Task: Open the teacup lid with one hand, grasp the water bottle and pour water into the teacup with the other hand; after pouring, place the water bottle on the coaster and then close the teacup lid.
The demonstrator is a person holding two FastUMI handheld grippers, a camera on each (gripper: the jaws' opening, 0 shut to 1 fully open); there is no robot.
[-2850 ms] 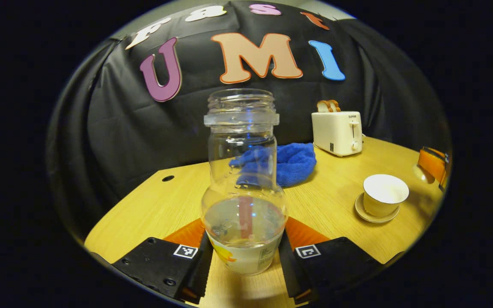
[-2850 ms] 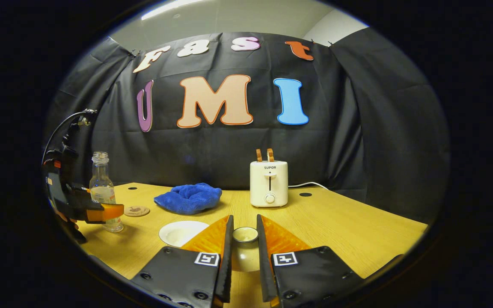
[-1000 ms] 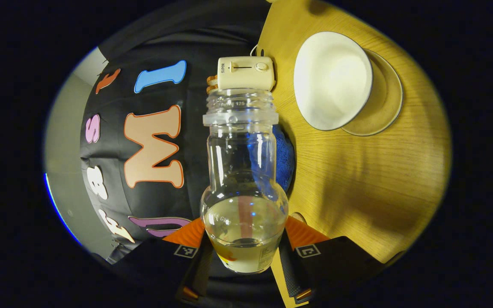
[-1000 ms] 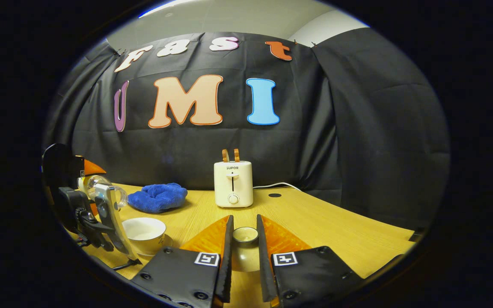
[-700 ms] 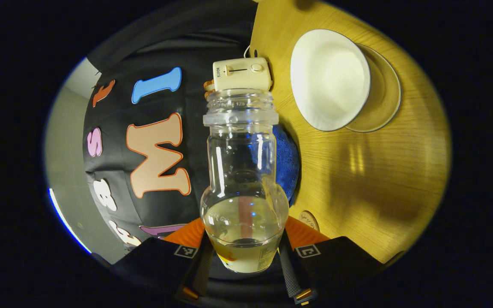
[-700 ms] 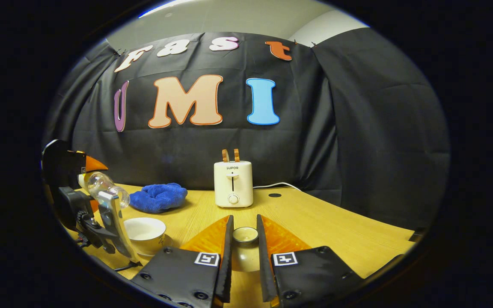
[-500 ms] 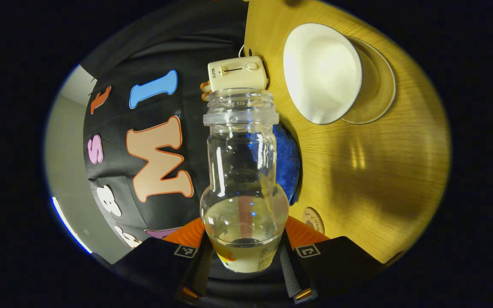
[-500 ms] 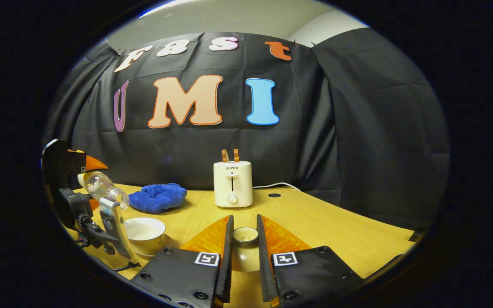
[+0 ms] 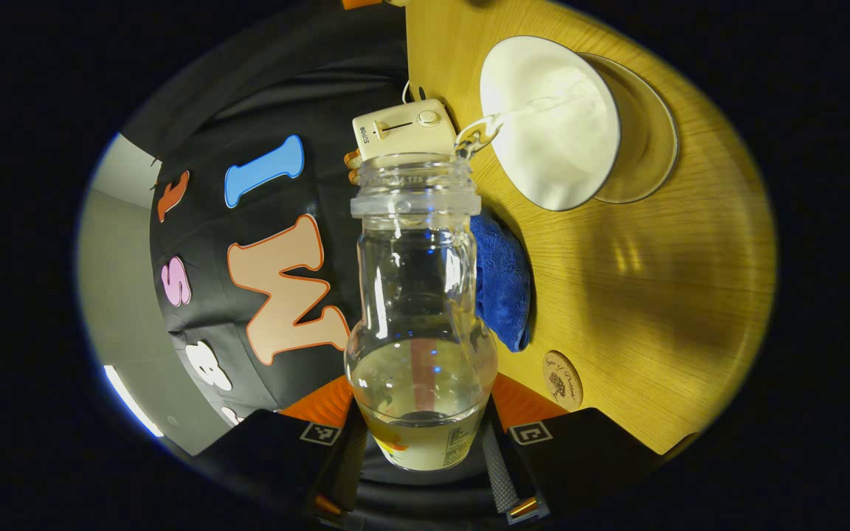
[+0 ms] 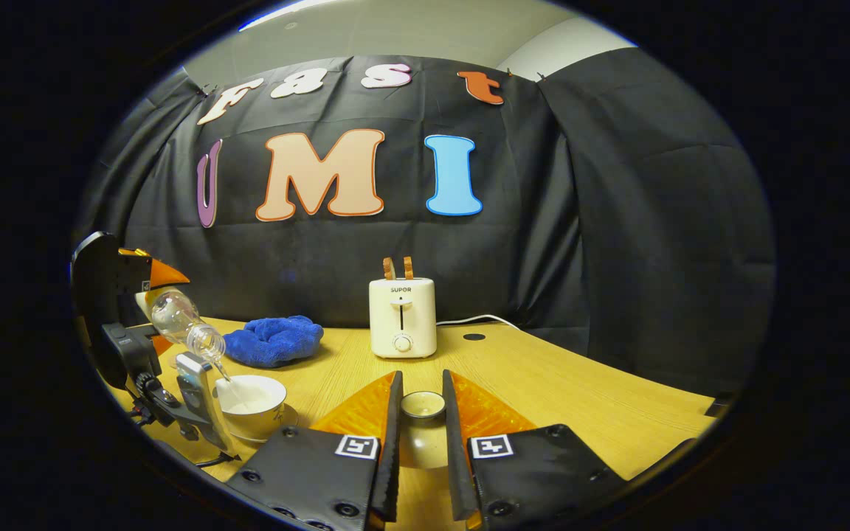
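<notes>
In the left gripper view my left gripper (image 9: 421, 402) is shut on the round base of a clear glass water bottle (image 9: 416, 295) with no cap. The bottle is tipped over and a thin stream of water (image 9: 513, 118) runs from its mouth into the white teacup (image 9: 550, 155) on its saucer (image 9: 650, 140). The round coaster (image 9: 563, 380) lies bare on the table. In the right gripper view my right gripper (image 10: 421, 387) is shut on the teacup lid (image 10: 423, 405), held above the table. At far left the tilted bottle (image 10: 187, 328) pours into the teacup (image 10: 251, 402).
A cream toaster (image 10: 402, 317) with toast stands at the back of the wooden table (image 10: 580, 398). A crumpled blue cloth (image 10: 274, 341) lies behind the teacup. The same cloth (image 9: 502, 287) lies between the coaster and the toaster (image 9: 399, 129).
My left gripper lifted the bottle over to the teacup and tipped it further; water now streams into the cup. The right gripper has kept still with the lid.
</notes>
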